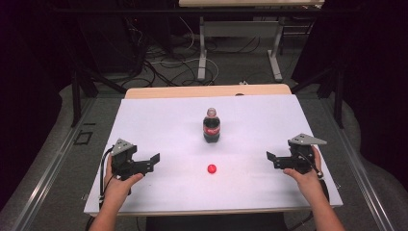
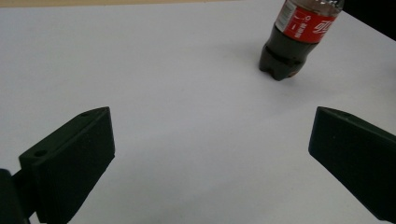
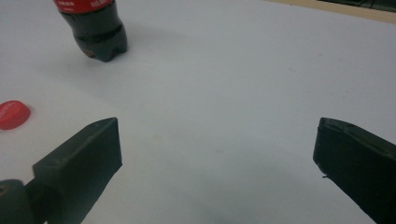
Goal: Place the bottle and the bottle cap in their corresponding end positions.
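Note:
A dark cola bottle [image 1: 211,126] with a red label stands upright and uncapped at the middle of the white table top [image 1: 159,115]. Its red cap [image 1: 211,169] lies on the table a short way in front of it. My left gripper [image 1: 153,161] rests at the front left with its jaws wide apart and nothing between them; the bottle [image 2: 296,39] stands ahead to the upper right in the left gripper view. My right gripper [image 1: 271,159] is at the front right, also open and empty. In the right gripper view the bottle base [image 3: 97,33] and the cap [image 3: 13,115] lie to the left.
The white top [image 3: 243,74] lies on a wooden table whose far edge [image 1: 207,90] shows behind it. Beyond stand desk legs [image 1: 202,48] and cables on a grey floor. A person's hands and forearms come in from the bottom edge.

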Demonstrator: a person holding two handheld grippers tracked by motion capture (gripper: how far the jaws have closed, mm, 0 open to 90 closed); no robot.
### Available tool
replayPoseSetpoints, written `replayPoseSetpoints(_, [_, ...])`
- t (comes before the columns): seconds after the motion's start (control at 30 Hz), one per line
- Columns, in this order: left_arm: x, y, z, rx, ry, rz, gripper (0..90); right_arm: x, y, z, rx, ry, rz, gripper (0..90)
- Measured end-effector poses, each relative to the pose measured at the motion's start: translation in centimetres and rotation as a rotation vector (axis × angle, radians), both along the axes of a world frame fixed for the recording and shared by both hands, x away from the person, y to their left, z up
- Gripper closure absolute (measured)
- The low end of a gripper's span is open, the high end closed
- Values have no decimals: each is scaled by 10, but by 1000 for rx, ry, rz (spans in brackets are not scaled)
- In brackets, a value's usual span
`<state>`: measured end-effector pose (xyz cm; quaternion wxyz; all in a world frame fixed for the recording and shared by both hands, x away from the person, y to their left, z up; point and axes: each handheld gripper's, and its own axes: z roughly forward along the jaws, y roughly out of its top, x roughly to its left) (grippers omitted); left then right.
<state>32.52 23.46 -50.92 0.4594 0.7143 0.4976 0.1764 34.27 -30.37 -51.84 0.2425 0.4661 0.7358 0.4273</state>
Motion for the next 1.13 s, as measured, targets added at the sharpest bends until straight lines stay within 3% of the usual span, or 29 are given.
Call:
replayPoseSetpoints(0.2, [1, 13, -12, -16, 17, 42, 6, 1, -13, -9, -3, 23, -46, 25])
replayPoseSetpoints(0.33, [2, 20, -18, -32, 30, 64, 6, 0, -23, -15, 28, 55, -71, 25])
replayPoseSetpoints(0.4, [4, 23, -21, -38, 38, 79, 7, 1, -28, -17, 28, 47, -87, 24])
replayPoseSetpoints(0.53, [5, 28, -24, -10, 49, 99, 7, 2, -36, -22, 62, 43, -138, 9])
replayPoseSetpoints(0.7, [6, 30, -25, -39, 49, 111, 7, 2, -45, -25, 83, 71, -154, 10])
replayPoseSetpoints(1.13, [6, 35, -27, -28, 44, 134, 7, 3, -46, -31, 83, 87, -168, 10])
